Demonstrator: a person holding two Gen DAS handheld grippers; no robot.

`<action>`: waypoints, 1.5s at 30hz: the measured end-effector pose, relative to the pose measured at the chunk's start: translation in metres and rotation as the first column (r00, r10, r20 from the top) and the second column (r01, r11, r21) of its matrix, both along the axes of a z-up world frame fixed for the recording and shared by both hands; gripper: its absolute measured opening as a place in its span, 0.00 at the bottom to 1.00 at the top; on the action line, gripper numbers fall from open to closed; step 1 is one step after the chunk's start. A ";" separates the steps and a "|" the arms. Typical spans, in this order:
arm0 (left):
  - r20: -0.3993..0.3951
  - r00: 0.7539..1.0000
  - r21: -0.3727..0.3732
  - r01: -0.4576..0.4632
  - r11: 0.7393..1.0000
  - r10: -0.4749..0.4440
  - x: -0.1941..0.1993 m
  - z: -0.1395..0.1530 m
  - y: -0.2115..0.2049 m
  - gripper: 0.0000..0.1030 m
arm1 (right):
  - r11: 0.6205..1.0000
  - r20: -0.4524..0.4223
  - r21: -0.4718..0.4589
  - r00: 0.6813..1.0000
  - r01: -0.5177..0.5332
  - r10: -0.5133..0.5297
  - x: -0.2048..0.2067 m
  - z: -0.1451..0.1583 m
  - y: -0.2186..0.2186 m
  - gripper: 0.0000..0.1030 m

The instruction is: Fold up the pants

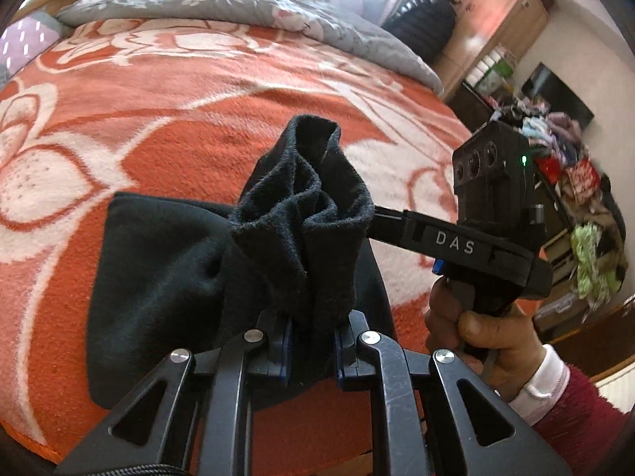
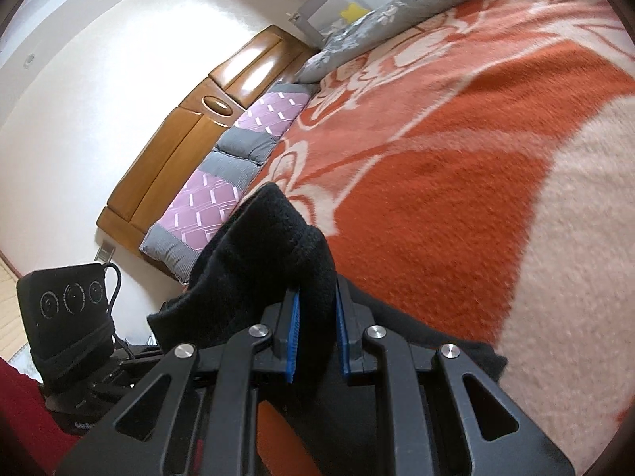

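Note:
Black fleece pants (image 1: 190, 277) hang over the orange-and-white blanket (image 1: 198, 119) on the bed. My left gripper (image 1: 311, 347) is shut on a bunched fold of the pants that stands up between its blue pads. To its right, in the left wrist view, a hand (image 1: 476, 333) holds the other gripper, whose finger reaches into the same bunch. In the right wrist view my right gripper (image 2: 317, 341) is shut on a thick edge of the pants (image 2: 278, 261), which drapes left and below the fingers.
A grey floral duvet (image 1: 238, 8) lies at the far end of the bed. Purple-and-grey pillows (image 2: 222, 182) line the wooden headboard (image 2: 190, 119). A cluttered shelf with clothes (image 1: 563, 182) stands to the right of the bed.

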State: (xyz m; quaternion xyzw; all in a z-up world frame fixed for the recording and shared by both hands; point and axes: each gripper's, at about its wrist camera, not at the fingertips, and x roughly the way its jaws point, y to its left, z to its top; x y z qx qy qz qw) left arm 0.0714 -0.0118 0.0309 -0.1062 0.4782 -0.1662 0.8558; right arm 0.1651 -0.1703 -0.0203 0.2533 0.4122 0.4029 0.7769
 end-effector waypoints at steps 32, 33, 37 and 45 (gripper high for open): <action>-0.008 0.991 -0.080 0.130 0.988 -0.131 -0.026 0.002 0.009 0.48 | 0.916 0.037 -0.162 0.930 0.366 -0.365 -0.055 0.038 -0.062 0.57; -0.006 0.992 -0.080 0.123 0.989 -0.123 -0.026 0.003 0.012 0.49 | 0.913 0.048 -0.170 0.929 0.370 -0.367 -0.056 0.041 -0.060 0.58; -0.007 0.998 -0.090 0.059 0.994 -0.060 -0.025 0.006 0.032 0.52 | 0.899 0.090 -0.220 0.925 0.379 -0.369 -0.062 0.052 -0.047 0.62; -0.026 0.998 -0.109 -0.065 0.992 0.062 -0.019 0.006 0.075 0.54 | 0.873 0.181 -0.323 0.929 0.366 -0.323 -0.076 0.066 -0.014 0.69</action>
